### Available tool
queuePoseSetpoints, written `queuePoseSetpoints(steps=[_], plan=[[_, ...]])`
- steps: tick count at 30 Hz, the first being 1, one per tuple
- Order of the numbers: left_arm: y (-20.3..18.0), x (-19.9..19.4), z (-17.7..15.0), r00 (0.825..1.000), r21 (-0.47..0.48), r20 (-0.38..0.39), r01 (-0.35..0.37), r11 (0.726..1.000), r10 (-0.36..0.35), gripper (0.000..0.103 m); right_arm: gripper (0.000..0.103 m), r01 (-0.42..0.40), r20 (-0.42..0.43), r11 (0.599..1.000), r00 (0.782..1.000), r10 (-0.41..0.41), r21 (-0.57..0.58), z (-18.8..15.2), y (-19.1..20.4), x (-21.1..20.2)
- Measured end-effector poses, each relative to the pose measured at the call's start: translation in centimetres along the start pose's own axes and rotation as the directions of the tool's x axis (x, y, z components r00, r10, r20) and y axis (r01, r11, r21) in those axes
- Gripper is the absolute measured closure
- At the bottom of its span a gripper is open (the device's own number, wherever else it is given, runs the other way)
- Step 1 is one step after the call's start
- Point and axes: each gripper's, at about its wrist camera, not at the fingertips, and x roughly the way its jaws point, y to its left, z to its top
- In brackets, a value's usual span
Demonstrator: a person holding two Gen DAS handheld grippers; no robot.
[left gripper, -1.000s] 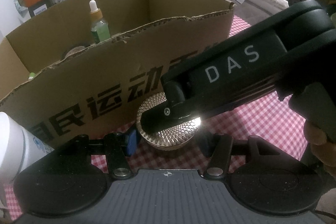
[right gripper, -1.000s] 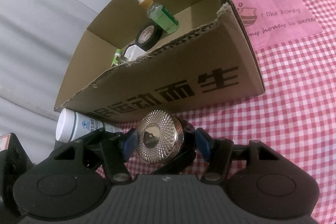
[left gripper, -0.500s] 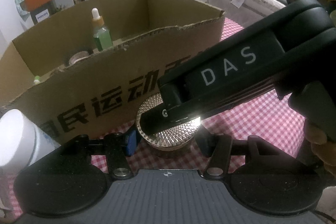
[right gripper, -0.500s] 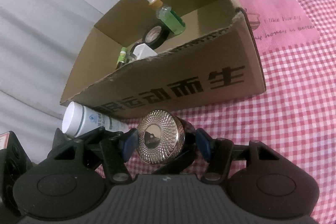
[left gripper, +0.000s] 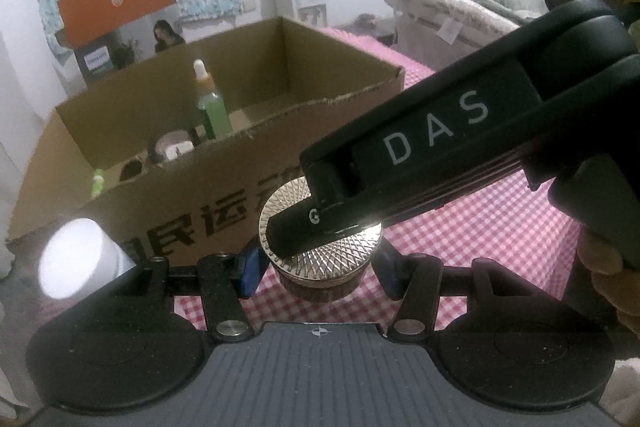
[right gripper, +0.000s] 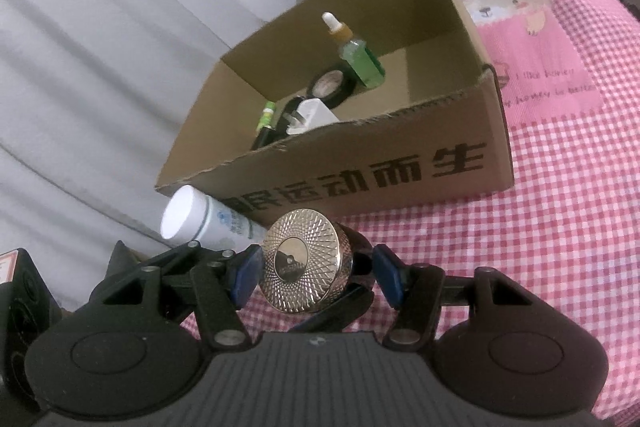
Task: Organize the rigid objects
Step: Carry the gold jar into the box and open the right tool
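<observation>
Both hand-held grippers, left (left gripper: 316, 263) and right (right gripper: 316, 277), apparently clamp one round gold-lidded jar (right gripper: 306, 267); only the right view shows the brown cardboard box's (right gripper: 400, 163) open right half

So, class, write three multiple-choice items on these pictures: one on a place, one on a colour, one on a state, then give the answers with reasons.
1. Where is the white bottle relative to the box?
A inside it
B outside, by its front wall
C on top of it

2. What colour is the dropper bottle?
A red
B blue
C green

3. How is the dropper bottle placed?
A upright
B lying flat
C upside down

Answers:
1 B, it lies on its side outside the printed wall.
2 C, its body shows green.
3 A, its dropper cap points up.
</observation>
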Motion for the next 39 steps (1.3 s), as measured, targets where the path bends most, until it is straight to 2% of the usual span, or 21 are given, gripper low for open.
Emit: queuePoseSetpoints(steps=[10,19,25,30,39], plan=[[0.7,-3.3,2.0,0.994,0.003,0.101,-0.034,0.999,0.033,0.048,0.039,-0.008,0.076,0.995,0.997,0.016,-0.099,0.8,3.5,-2.9],[3.4,-2.5,7.0,0.99,-0.059,0.14,-0.027,0.998,0.035,0.048,0.039,-0.014,0.099,0.981,0.994,0.034,-0.193,5.8,5.5,-4.0],[5.6,1.3,10.2,0.995,-0.139,0.098,-0.014,0.99,0.028,0.048,0.039,-0.005,0.052,0.975,0.998,0.017,-0.224,10.8,4.9,-1.9],[6.9,5.7,11.5,0.999,-0.198,0.023,-0.018,0.98,0.023,0.048,0.039,0.011,-0.04,0.975,0.999,-0.02,-0.221,14.6,3.0,1.8],[8.6,10.9,12.2,0.996,-0.298,-0.087,0.005,0.955,-0.033,0.048,0.039,0.066,-0.174,0.96,0.978,-0.117,-0.273,18.5,0.7,7.1]])
